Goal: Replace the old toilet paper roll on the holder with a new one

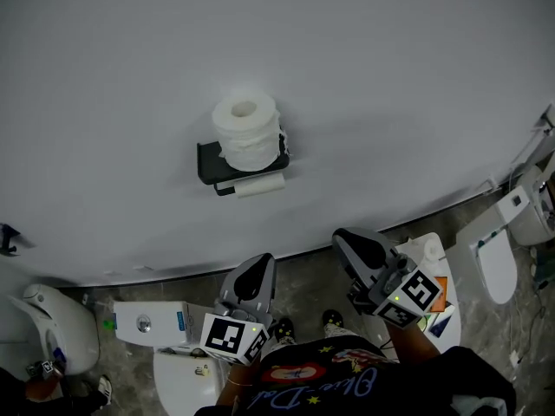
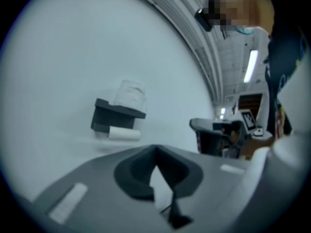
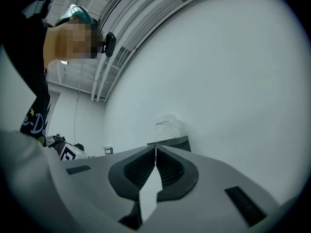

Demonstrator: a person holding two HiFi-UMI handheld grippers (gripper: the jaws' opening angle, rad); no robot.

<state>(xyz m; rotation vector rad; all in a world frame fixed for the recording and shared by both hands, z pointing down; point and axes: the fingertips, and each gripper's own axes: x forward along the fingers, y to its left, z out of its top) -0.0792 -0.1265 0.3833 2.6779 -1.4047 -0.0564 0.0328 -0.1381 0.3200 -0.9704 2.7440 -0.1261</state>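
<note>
The curly letters on the person's dark shirt (image 1: 334,380) are cut off by the bottom edge, so I cannot read them. Each gripper has a cube with black and white squares on it. A blue sticker (image 1: 186,323) sits on a white tank (image 1: 156,323) near the person's feet, but its print is too small to read.

The black holder (image 1: 208,165) is on the white wall (image 1: 390,85), far from both grippers. A fat white roll (image 1: 246,130) stands on top of it. A thin roll (image 1: 259,185) hangs on the bar under it.

The left gripper (image 1: 257,265) has its fingers closed and holds nothing. The right gripper (image 1: 354,243) is closed and holds nothing too.

In the right gripper view, the gripper's own body hides most of the holder (image 3: 171,142). Only the fat roll (image 3: 166,126) sticks up, and it looks blurry.
</note>
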